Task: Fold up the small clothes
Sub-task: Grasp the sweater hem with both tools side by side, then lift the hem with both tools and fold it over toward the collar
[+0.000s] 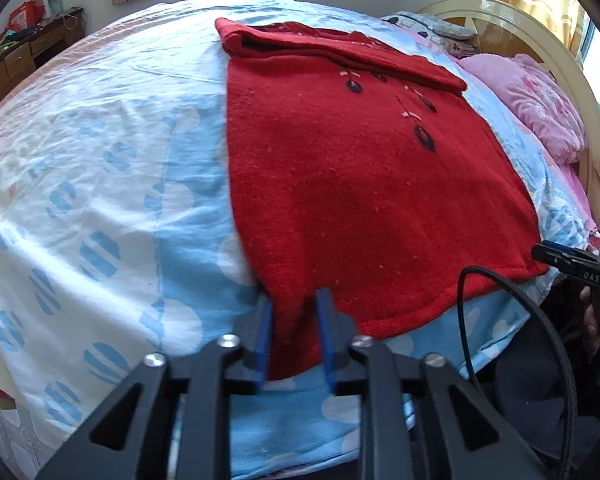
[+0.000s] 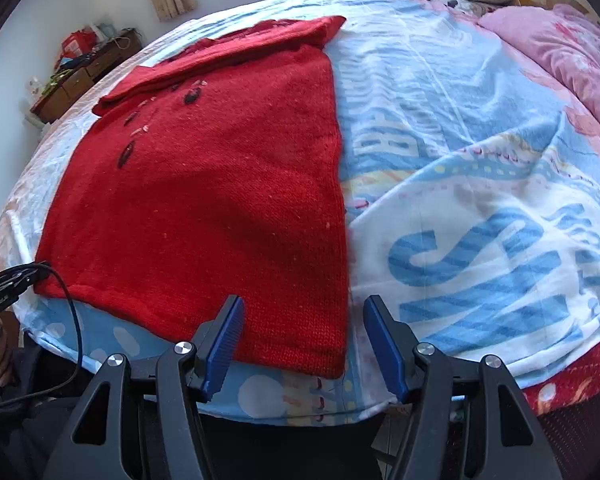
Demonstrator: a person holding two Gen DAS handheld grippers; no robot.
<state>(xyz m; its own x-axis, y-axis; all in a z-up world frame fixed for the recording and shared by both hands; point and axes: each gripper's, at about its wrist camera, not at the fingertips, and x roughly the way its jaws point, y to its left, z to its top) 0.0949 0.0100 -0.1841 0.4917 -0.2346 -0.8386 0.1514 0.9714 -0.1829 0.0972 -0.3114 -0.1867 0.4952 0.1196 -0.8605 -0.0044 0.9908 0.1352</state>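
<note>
A red knit sweater (image 1: 360, 180) (image 2: 220, 180) with dark flower stitching lies flat on the bed, and one sleeve is folded across its far end. In the left wrist view my left gripper (image 1: 296, 338) points down at the near left hem corner. Its blue pads stand a narrow way apart with the flat, unbunched cloth between them. My right gripper (image 2: 304, 340) stands wide open astride the near right hem corner, without pressing on it. Each gripper also shows at the edge of the other view: the right gripper (image 1: 560, 260) and the left gripper (image 2: 4, 284).
The bed cover (image 1: 100, 184) (image 2: 460, 160) is blue and white. A pink quilt (image 1: 540, 104) (image 2: 572, 52) and a cream headboard (image 1: 500, 16) lie on the right. A wooden desk (image 1: 28, 52) (image 2: 80, 76) stands at the far left. A black cable (image 1: 500, 280) loops by the near edge.
</note>
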